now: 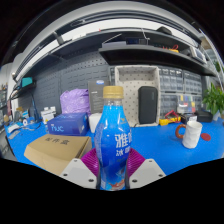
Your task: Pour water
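A blue-labelled plastic bottle (115, 140) with an orange-tan cap is seen upright between the two fingers of the tongs (113, 165), whose purple pads (92, 160) are pressed against its lower body on either side; the tongs are judged to be clamped on it. Whether the bottle is lifted or resting on the blue worktop (170, 145) cannot be told, its base being hidden. The cap appears to be in place, and no tilt is shown, so the pouring itself is taken as not yet begun: only the grasp looks done. A likely receiving vessel is not clearly identified; a white mug-like container (191, 132) with a red mark is seen standing well apart to the right on the worktop, and what remains would be the carrying, tilting and emptying of the bottle. A cardboard box (55, 150) lies just left of the bottle, with a blue box (68, 124) and a purple bag (74, 101) beyond it, a black speaker-like unit (147, 104) behind, and a green plant (213, 100) far right.
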Action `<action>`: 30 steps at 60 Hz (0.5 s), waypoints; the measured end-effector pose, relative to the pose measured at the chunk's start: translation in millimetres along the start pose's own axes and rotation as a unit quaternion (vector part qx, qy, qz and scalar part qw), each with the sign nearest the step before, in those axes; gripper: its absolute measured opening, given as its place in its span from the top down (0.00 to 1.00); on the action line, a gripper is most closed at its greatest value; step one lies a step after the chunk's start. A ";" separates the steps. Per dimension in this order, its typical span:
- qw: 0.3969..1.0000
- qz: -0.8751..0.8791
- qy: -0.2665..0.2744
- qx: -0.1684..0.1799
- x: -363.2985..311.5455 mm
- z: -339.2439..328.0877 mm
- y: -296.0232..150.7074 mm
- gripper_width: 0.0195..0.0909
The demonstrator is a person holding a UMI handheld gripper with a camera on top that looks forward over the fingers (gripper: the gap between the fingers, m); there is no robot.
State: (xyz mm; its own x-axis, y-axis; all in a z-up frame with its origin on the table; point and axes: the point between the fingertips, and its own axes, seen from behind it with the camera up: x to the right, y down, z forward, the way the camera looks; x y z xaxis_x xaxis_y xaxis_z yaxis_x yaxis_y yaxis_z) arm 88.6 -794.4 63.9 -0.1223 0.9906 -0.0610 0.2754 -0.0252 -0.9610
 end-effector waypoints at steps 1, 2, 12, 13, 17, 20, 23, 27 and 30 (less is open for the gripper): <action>1.000 0.005 -0.001 -0.004 3.0 0.1 -0.6 0.82; 1.000 0.012 -0.001 -0.007 5.1 0.8 -0.8 0.82; 0.994 0.113 0.010 -0.008 46.3 5.0 -30.9 0.82; 0.992 0.127 0.009 -0.006 51.8 5.6 -35.9 0.82; 0.980 0.198 0.008 -0.006 73.1 10.3 -53.2 0.82; 0.965 0.262 -0.001 -0.008 90.4 14.4 -63.3 0.82; 0.944 0.329 -0.008 -0.014 105.9 19.2 -70.3 0.82; 0.911 0.411 -0.011 -0.025 120.9 25.6 -82.2 0.82; 0.888 0.459 -0.019 -0.027 135.4 29.6 -84.3 0.81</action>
State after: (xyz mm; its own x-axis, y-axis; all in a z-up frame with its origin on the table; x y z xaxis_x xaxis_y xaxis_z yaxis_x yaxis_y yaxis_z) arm 20.6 -662.1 128.6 0.1455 0.5515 -0.8214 0.3214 -0.8115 -0.4880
